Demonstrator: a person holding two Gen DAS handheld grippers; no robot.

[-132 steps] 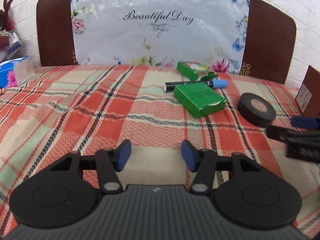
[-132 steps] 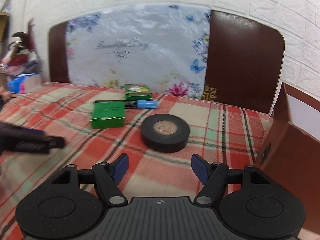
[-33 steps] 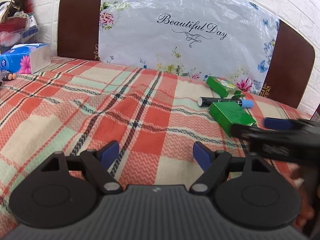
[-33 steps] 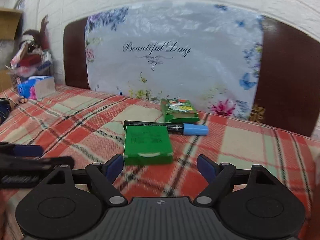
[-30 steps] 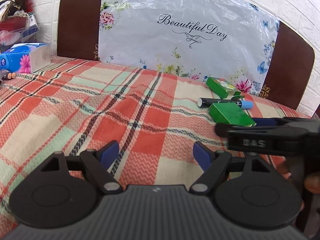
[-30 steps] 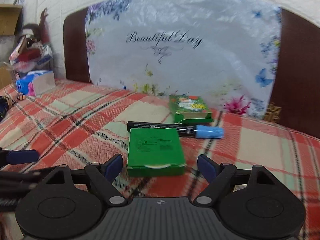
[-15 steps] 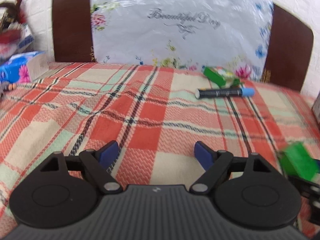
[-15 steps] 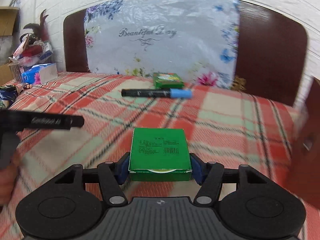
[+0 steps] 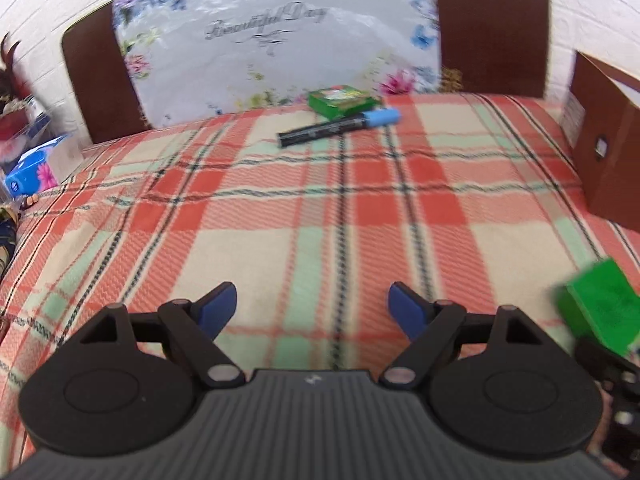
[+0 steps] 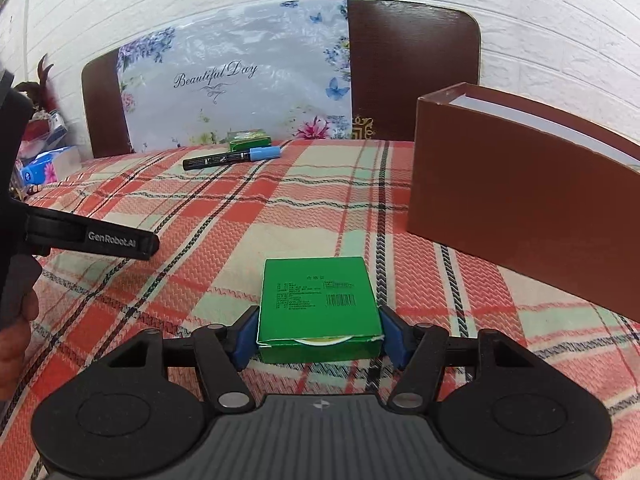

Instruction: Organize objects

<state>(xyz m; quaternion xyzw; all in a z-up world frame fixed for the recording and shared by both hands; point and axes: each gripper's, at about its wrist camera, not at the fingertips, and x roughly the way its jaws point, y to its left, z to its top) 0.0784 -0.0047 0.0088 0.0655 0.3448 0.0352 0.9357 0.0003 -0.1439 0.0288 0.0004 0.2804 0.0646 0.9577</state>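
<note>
Lifted since a sec ago, the green box (image 10: pixel 318 304) sits between right gripper (image 10: pixel 318 334) fingers, easing open slightly — keep it level toward brown box (image 10: pixel 520 208); left gripper (image 9: pixel 312 308) wide, empty.

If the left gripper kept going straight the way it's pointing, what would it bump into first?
Probably just the plaid blanket. The left gripper is open and empty, angled down at bare cloth; the black marker lies farther back, though depth is hard to judge.
</note>
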